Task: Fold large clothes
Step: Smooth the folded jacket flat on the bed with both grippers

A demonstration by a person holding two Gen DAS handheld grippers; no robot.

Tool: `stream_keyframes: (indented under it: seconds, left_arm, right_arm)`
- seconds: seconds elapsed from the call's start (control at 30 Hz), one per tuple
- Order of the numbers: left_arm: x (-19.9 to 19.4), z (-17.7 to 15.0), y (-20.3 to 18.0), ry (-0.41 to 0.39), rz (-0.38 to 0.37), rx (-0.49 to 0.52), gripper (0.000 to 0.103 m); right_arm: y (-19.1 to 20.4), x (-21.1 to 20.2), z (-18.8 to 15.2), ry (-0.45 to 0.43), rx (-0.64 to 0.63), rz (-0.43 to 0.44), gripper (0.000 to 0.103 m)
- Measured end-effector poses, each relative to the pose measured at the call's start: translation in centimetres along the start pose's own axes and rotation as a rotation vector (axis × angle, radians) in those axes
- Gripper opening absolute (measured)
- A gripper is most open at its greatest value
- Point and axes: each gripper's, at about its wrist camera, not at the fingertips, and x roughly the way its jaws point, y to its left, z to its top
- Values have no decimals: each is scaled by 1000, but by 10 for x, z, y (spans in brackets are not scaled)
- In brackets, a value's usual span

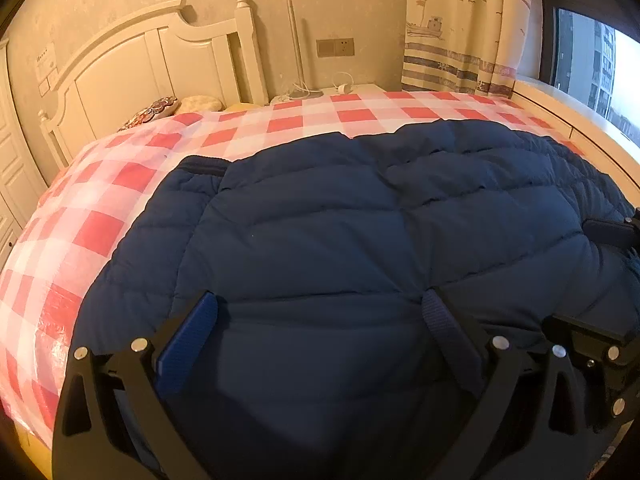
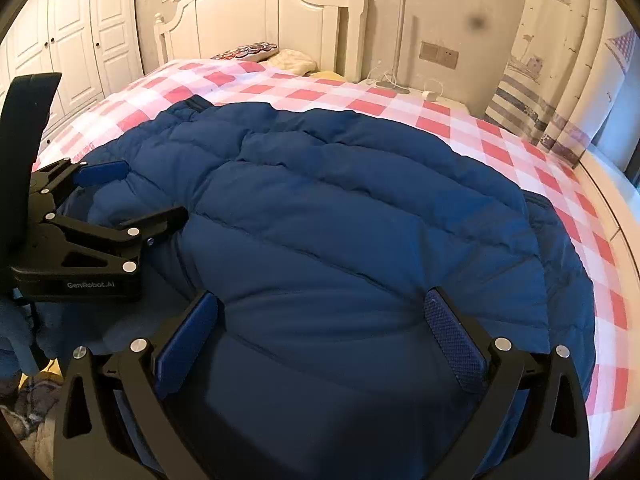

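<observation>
A large navy quilted down jacket (image 1: 360,220) lies spread on the bed over a red-and-white checked cover (image 1: 100,208). My left gripper (image 1: 320,312) is open, its blue pads wide apart and pressing on the jacket's near part. My right gripper (image 2: 320,312) is open too, resting on the jacket (image 2: 340,208) near its front edge. The left gripper also shows in the right wrist view (image 2: 148,192) at the left, jaws apart over the jacket's surface. Part of the right gripper's body shows at the right edge of the left wrist view.
A white headboard (image 2: 256,12) and pillows (image 2: 296,60) stand at the far end. A nightstand with a lamp pole (image 1: 296,40) and cables sits beside the bed. Curtains (image 1: 460,28) and a window sill are on the right, white wardrobe doors (image 2: 76,32) on the left.
</observation>
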Motion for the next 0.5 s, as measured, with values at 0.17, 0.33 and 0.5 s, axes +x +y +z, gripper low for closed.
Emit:
stream_keyframes:
  seconds: [0.17, 0.33, 0.5]
  left_arm:
    - [0, -1, 0, 0, 1, 0, 101]
    - [-4, -1, 9, 19, -21, -16, 101]
    - [-42, -21, 58, -23, 29, -90, 101]
  right_arm:
    - [-1, -1, 0, -5, -2, -2, 99]
    - [-3, -6, 1, 12, -3, -3, 98]
    - [-42, -44, -13, -26, 81, -39, 98]
